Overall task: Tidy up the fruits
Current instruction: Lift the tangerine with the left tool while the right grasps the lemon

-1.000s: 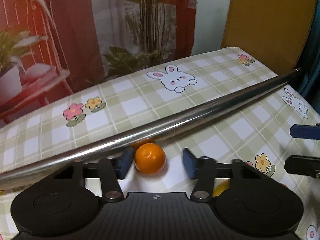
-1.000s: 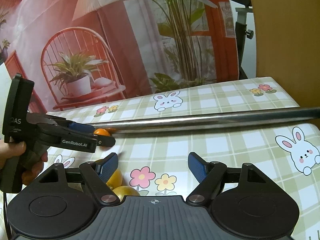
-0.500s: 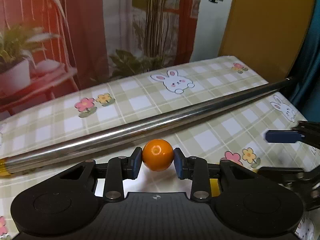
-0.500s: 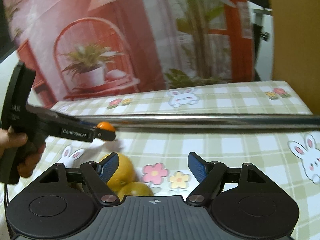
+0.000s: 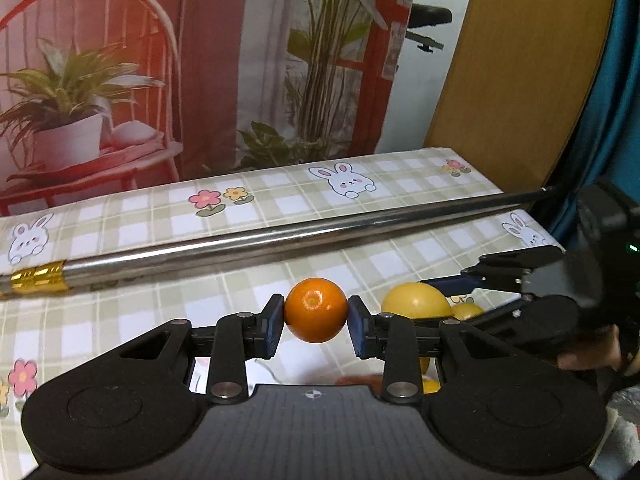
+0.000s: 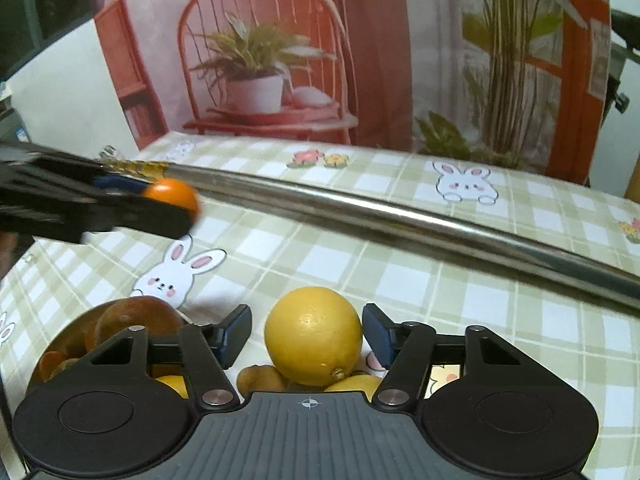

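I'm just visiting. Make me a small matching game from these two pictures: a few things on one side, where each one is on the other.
Things:
1. orange
2. lemon
3. metal pole
4. right gripper

Places or states:
A. lying across the tablecloth
B. clamped in the left gripper
C. open
D. between open fingers, not gripped

Pairs: 1-B, 2-D, 3-A, 4-C
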A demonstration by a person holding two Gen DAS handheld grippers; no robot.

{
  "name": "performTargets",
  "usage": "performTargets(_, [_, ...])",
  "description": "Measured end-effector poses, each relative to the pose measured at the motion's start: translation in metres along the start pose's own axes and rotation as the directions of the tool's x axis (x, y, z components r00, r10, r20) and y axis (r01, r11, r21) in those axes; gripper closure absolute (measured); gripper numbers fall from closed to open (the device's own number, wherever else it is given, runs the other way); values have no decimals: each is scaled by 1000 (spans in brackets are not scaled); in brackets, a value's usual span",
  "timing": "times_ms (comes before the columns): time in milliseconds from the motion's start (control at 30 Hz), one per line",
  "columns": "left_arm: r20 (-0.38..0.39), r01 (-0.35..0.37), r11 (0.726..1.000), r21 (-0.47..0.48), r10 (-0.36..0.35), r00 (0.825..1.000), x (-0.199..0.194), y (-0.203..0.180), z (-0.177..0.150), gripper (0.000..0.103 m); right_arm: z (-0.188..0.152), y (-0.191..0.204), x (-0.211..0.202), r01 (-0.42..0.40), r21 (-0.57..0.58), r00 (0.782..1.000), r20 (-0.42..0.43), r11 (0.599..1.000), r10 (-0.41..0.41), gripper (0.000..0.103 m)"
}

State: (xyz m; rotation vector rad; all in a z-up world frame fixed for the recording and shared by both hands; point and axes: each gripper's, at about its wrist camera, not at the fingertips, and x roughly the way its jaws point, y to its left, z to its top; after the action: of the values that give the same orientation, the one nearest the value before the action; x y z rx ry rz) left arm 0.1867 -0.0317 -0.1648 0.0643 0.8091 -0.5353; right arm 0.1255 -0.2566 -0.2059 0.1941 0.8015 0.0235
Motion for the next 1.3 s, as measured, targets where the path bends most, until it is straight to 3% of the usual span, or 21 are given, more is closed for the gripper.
performTargets(333, [17,-4,997,-80,5,1000,-27,2,-22,67,-4,-3,10,9,34,999,-44,999,-8,52])
performTargets(633, [18,-17,992,-123,20,1000,-60,1,-45,67,1,15,-39,-8,27,995,100,1000,5,52])
performTargets(867, [4,-13,992,-129,13,1000,-67,-5,-56,67,-8,35,-74,-39,31,989,142,999,34,52])
performTargets(1300, [-59,-25,999,-24,24,998,-48,-36,-61,67,-35,40,-107,-44,79,981,190,996,28,52])
